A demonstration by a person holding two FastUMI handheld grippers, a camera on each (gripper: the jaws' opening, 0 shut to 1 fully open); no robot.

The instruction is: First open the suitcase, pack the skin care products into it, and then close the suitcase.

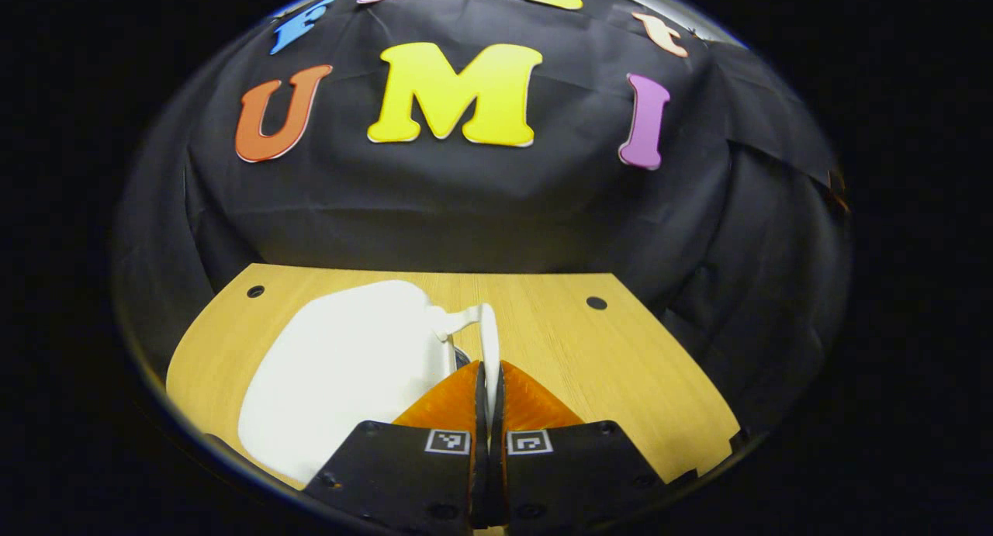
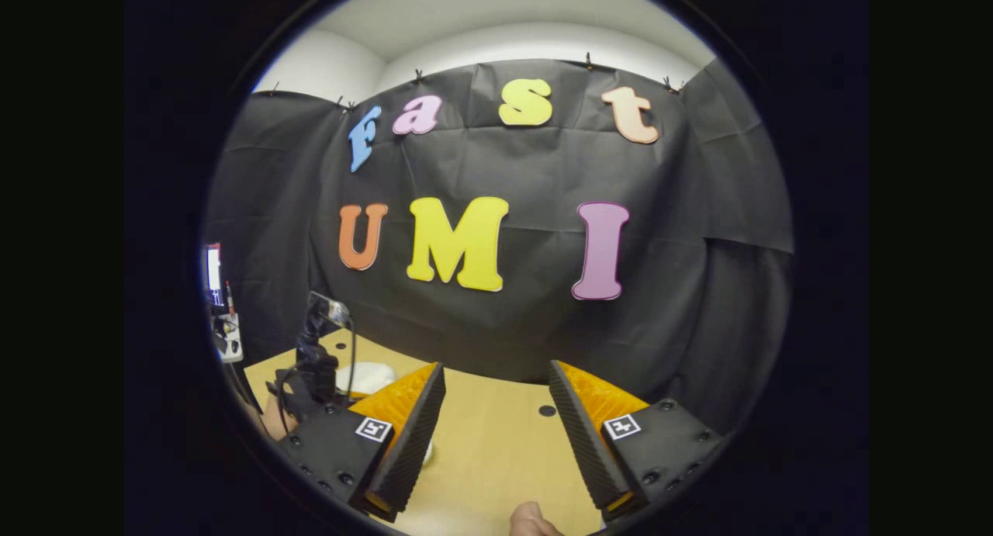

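In the left gripper view a small white suitcase [image 1: 341, 373] lies on the wooden table [image 1: 613, 350], left of centre. Its thin white handle [image 1: 489, 330] sticks out on the right side and runs down between my orange fingers. My left gripper [image 1: 489, 369] is shut on that handle. In the right gripper view my right gripper [image 2: 496, 368] hovers open over the table [image 2: 496, 443] with nothing between its fingers. Far off to its left I see the left gripper [image 2: 314, 373] with a cable, and a bit of the white suitcase [image 2: 372, 377] behind it.
The black cloth wall closes the table's far side. Small round holes [image 1: 596, 302] mark the tabletop. A fingertip [image 2: 531, 522] shows at the bottom of the right gripper view. Some equipment with a screen [image 2: 217, 303] stands beyond the table's left end.
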